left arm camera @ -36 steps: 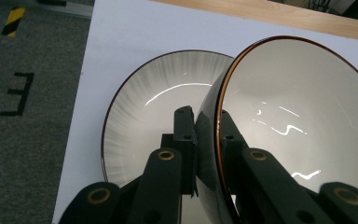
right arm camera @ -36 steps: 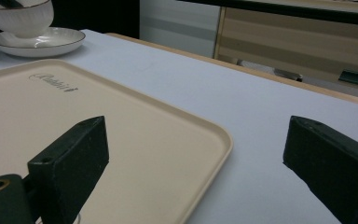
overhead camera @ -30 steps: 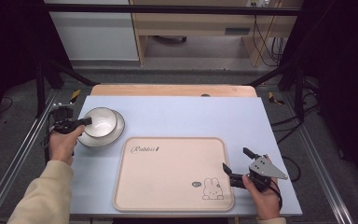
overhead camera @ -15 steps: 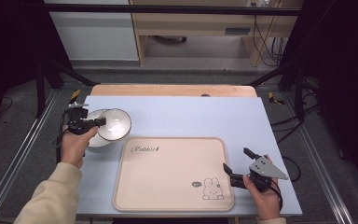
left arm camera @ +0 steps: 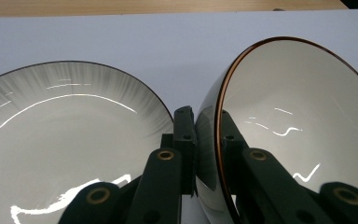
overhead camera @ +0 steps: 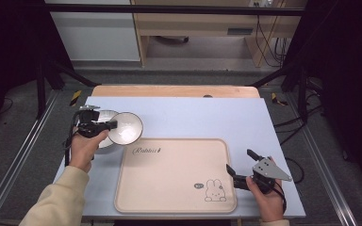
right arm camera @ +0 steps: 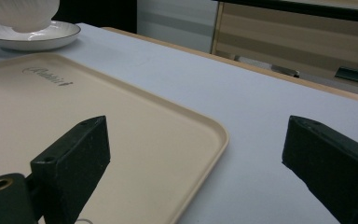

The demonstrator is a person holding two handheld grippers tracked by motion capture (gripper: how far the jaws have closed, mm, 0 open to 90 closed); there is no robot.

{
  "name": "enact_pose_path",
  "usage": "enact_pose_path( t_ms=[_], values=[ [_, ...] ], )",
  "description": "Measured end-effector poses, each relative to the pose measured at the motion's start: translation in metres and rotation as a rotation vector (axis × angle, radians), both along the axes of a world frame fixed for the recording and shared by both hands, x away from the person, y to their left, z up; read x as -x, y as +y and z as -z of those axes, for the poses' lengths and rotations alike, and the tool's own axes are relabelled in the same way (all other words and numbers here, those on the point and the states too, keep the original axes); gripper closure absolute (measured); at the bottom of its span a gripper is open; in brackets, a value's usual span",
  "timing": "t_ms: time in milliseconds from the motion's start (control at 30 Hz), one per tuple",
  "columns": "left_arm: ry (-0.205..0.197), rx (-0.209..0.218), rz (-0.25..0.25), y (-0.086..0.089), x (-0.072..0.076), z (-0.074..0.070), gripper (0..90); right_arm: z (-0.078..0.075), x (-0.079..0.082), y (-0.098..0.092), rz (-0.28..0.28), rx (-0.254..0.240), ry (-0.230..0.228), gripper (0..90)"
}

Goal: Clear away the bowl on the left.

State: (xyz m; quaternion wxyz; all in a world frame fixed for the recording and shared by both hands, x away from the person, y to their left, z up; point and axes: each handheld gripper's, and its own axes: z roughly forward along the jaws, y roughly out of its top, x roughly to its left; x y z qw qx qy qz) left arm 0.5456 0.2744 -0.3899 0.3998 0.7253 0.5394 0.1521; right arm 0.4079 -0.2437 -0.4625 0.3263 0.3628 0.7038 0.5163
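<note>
A white bowl (overhead camera: 127, 128) with a brown rim hangs tilted just right of a white plate (overhead camera: 101, 116), which has a dark rim. My left gripper (overhead camera: 111, 125) is shut on the bowl's rim. In the left gripper view the jaws pinch the bowl (left arm camera: 298, 116) wall, with the plate (left arm camera: 65, 135) lying to its left. A beige tray (overhead camera: 169, 174) with a rabbit drawing lies at the centre. My right gripper (overhead camera: 239, 160) stands open at the tray's right edge with nothing between its jaws. The right gripper view looks across the tray (right arm camera: 98, 116) to the plate (right arm camera: 32, 39) and bowl (right arm camera: 23, 14).
A pale blue mat (overhead camera: 193, 115) covers the table, with a wooden strip (overhead camera: 169, 91) along the far edge. Dark frame posts (overhead camera: 301, 80) stand at both back corners. Shelving and cables sit beyond the table.
The left gripper has carried the bowl off the plate and to the right, toward the tray. The right gripper has stayed where it was.
</note>
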Motion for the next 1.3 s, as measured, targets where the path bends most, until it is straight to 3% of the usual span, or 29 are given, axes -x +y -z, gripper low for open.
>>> enact_pose_path(
  t_ms=[1300],
  values=[
    [0.01, -0.004, 0.157, -0.052, 0.016, 0.002, 82.2, -0.001, 0.0, 0.0, -0.001, -0.003, -0.003, 7.5]
  ],
)
